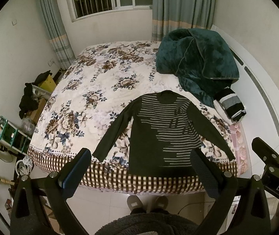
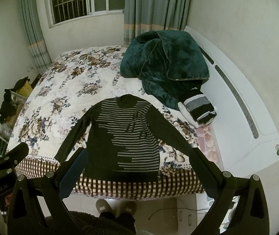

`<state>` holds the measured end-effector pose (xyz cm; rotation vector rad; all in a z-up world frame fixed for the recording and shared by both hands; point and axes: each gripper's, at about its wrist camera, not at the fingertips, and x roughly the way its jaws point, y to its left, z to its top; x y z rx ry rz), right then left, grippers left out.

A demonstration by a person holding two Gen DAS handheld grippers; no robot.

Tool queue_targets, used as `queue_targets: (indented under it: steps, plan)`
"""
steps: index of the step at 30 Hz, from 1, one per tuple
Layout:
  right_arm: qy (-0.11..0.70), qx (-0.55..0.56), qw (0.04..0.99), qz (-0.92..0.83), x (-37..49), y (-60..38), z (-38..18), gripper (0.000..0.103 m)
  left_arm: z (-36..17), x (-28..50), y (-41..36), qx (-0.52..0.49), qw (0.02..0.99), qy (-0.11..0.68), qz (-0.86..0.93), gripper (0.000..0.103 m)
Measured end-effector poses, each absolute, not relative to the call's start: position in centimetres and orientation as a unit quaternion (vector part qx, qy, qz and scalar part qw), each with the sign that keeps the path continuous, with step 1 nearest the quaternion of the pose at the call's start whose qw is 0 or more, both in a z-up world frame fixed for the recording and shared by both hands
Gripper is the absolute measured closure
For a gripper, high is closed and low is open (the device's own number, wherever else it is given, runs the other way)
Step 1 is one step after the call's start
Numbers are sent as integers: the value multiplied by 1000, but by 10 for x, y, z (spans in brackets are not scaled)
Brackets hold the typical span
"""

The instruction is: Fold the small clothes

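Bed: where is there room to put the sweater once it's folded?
The bed is bare to the left of the spread sweater, up to the window wall. The right side is crowded: the green blanket is heaped there, with the folded clothes in front of it. Both tools hover open before the bed's near edge.

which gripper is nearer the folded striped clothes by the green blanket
Right. The right gripper hangs over the sweater's hem, on the folded clothes' side; the left gripper sits further left, so the pile is further off.
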<state>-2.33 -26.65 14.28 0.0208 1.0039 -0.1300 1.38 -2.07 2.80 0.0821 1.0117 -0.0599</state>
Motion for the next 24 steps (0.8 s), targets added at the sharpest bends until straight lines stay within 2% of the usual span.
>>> queue_targets:
  steps: [24]
  plan:
    - [476,11,877,-62,-22,-263,148,0,39,20,-30,37,876,480,-29,0]
